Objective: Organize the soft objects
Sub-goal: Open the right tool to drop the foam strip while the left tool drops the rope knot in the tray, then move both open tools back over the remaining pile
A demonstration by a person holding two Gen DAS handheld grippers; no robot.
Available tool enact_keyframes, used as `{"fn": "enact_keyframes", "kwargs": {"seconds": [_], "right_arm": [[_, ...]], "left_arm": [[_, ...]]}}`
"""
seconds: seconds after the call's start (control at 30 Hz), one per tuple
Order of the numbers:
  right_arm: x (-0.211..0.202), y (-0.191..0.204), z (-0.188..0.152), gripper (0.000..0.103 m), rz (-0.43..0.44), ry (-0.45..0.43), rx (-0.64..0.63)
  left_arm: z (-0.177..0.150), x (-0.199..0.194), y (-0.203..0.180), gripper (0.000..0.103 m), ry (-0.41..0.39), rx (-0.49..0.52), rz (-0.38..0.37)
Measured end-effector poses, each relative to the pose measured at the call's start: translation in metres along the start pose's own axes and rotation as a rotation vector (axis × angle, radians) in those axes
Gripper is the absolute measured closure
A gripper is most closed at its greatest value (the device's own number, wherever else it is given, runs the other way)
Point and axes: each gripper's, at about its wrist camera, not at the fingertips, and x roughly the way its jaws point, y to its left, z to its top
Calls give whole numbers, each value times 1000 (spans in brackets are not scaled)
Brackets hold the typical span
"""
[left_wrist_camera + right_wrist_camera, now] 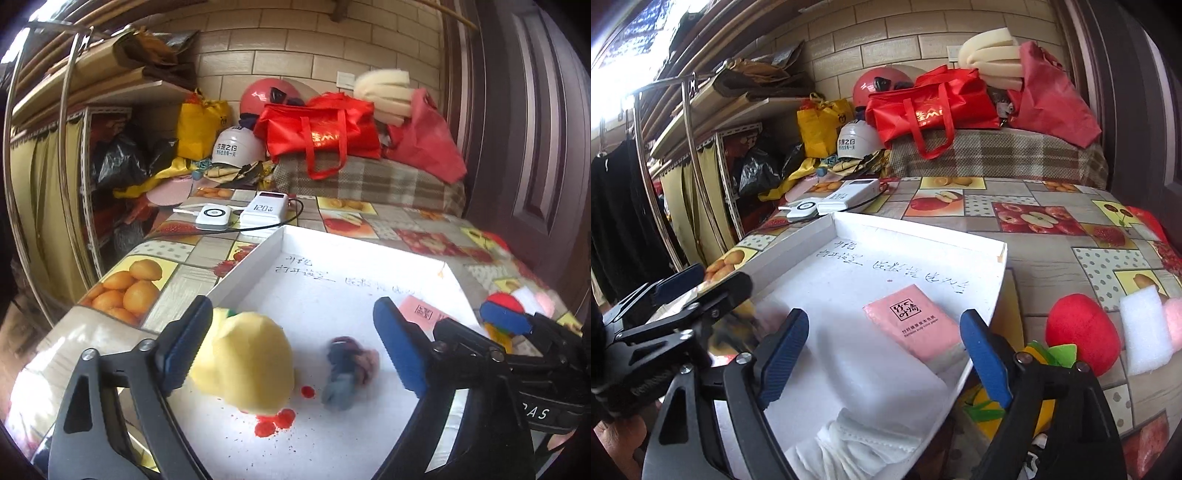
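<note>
A white shallow box (243,266) lies on the fruit-print tablecloth. In the left wrist view a yellow soft lump (255,362) rests in the box against the inner side of one finger. A blurred grey, purple and pink soft bundle (349,373) lies between the fingers. My left gripper (295,350) is open and presses on neither. In the right wrist view my right gripper (884,354) is open above the box. A pink tissue pack (912,325) lies beyond its fingertips and a white cloth (871,439) lies below them.
Right of the box sit a red plush apple (1082,336), a white foam block (1143,328), a pink foam piece (1175,321) and yellow-green felt (1052,352). Two white power banks (236,214) lie behind the box. Red stains (275,419) mark the box floor. Bags and helmets crowd the back.
</note>
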Motion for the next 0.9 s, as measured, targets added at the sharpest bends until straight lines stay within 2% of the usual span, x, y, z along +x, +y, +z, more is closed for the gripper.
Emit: {"fn": "enact_keyframes", "kwargs": {"seconds": [0.07,0.2,0.23,0.9], "right_arm": [[-2,4,0,8,-13,-12,-17],[-8,10,-1,6,-27,-49,-46],[-9,10,-1,1,-30,-57,-46],[-31,14,-4,0,-42,-196,-72]], "left_arm": [[0,-2,2,12,-8,-11,3],[-1,-6,1,12,-33,-8,11],[-1,-7,1,12,-39,-7,11],[-2,-22,-5,12,-112,26,-23]]}}
